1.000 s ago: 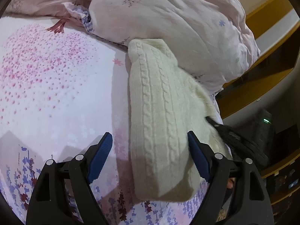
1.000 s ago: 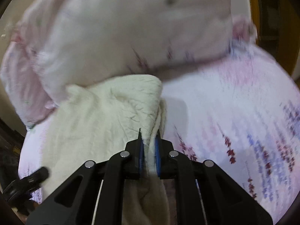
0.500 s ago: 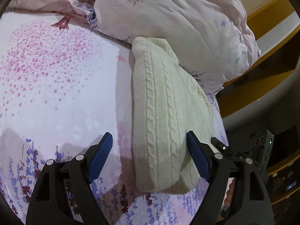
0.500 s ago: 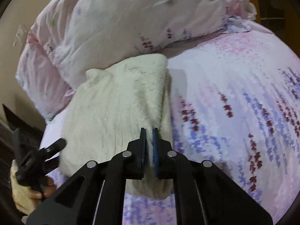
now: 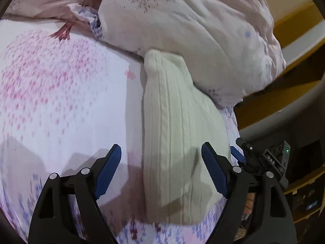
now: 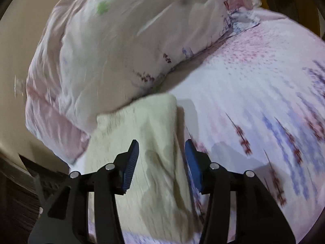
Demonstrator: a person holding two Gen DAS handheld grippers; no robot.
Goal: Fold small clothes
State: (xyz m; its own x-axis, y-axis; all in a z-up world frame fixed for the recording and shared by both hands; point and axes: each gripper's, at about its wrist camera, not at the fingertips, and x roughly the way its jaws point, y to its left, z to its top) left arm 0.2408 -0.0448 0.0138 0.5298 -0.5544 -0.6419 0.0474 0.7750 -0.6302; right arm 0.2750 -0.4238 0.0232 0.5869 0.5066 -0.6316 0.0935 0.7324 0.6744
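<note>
A folded cream cable-knit garment (image 5: 178, 134) lies on the floral bed sheet (image 5: 61, 101), its far end against a pink duvet. My left gripper (image 5: 161, 158) is open and empty, held just above the garment's near end. My right gripper (image 6: 161, 154) is open and empty too, its jaws apart over the garment (image 6: 150, 142) near its right edge. In the left wrist view the right gripper's tip (image 5: 243, 152) shows at the garment's right side.
A bunched pink floral duvet (image 5: 193, 30) fills the far side of the bed and also shows in the right wrist view (image 6: 121, 40). The bed edge and dark furniture (image 5: 294, 162) lie to the right. A beige wall (image 6: 12, 101) stands at left.
My right gripper has opened and let go of the garment, which now lies folded flat. My left gripper stayed open and moved slightly closer.
</note>
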